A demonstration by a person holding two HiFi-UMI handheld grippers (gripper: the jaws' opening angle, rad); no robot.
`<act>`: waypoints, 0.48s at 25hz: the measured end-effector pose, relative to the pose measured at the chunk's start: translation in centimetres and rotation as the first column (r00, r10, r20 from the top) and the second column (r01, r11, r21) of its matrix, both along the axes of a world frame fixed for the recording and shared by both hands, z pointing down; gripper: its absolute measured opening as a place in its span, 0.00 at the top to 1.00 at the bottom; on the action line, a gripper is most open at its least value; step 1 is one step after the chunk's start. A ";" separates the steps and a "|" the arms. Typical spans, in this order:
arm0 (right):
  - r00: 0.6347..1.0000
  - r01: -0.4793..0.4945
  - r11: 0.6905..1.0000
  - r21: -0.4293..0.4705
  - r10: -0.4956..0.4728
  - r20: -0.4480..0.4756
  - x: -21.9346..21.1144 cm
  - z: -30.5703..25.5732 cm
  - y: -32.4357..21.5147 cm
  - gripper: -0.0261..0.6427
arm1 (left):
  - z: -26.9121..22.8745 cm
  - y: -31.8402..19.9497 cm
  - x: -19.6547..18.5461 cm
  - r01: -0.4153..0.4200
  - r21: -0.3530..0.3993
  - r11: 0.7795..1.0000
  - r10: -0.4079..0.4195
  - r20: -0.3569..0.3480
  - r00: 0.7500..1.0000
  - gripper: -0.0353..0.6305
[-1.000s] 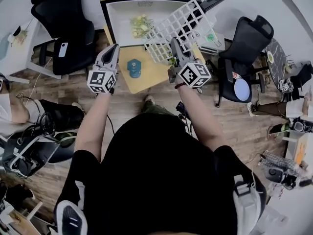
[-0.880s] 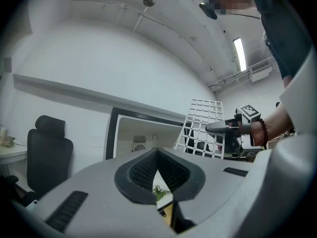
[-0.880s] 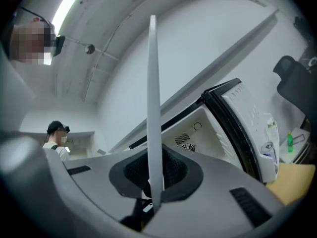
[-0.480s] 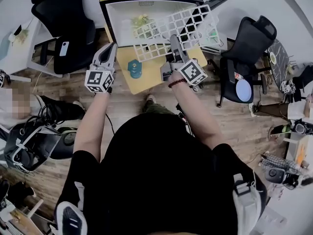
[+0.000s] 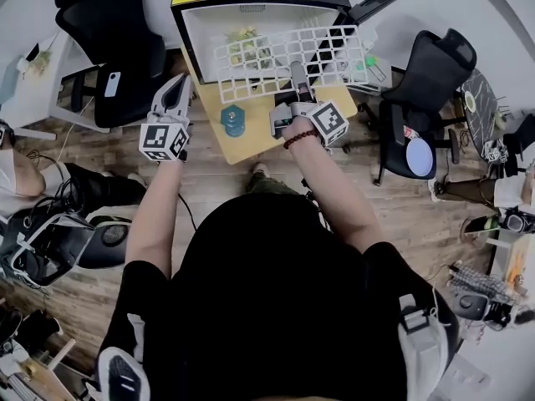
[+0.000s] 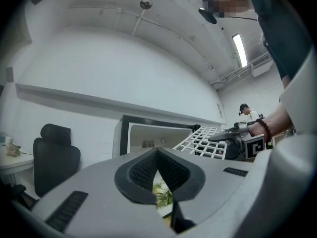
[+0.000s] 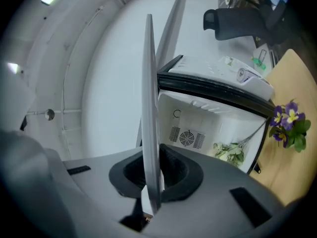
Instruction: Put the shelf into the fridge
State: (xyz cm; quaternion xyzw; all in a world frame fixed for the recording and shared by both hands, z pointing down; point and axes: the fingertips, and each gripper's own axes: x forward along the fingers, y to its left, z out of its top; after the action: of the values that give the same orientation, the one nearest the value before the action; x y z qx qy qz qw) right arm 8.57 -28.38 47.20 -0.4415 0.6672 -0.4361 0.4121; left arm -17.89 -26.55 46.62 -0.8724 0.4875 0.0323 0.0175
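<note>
**Shelf [image 5: 288, 57] poised at open fridge [image 5: 194, 32]**

The right hand-held gripper [image 5: 298, 69] clamps the near edge of the white grid shelf. The shelf lies level above the far edge of the desk [image 5: 255, 132], just before the fridge's opening. The left hand-held gripper [image 5: 179, 86] hangs beside the desk, jaws nearly together on nothing.

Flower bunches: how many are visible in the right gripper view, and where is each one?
2. A pale bunch lies inside the open fridge; a purple bunch shows over the wooden table, right of the fridge. The shelf may hide others.
</note>
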 end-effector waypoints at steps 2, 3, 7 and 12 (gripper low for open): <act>0.999 -0.009 1.000 -0.029 0.010 0.053 0.2 0.9 -0.3 0.91 | -0.1 -0.1 -0.2 0.006 0.001 1.000 -0.006 0.002 1.000 0.92; 0.997 -0.011 0.999 -0.041 0.014 0.077 0.2 1.2 -0.4 0.91 | -0.1 -0.1 -0.3 0.008 0.000 1.000 -0.008 0.003 1.000 0.92; 0.989 -0.001 0.998 -0.067 0.011 0.146 -0.9 2.0 -1.1 0.91 | -0.1 -0.4 -1.1 0.019 -0.006 1.000 -0.019 0.003 1.000 0.92; 0.980 -0.009 0.996 -0.088 0.026 0.195 -1.8 2.7 -1.2 0.91 | 0.1 -0.3 -1.7 0.025 -0.010 1.000 -0.025 0.010 1.000 0.92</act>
State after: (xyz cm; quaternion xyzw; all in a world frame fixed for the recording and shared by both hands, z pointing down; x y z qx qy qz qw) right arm 6.79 -29.60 49.93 -0.4196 0.6000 -0.5023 0.4600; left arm -19.56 -26.85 46.73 -0.8665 0.4984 0.0251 0.0161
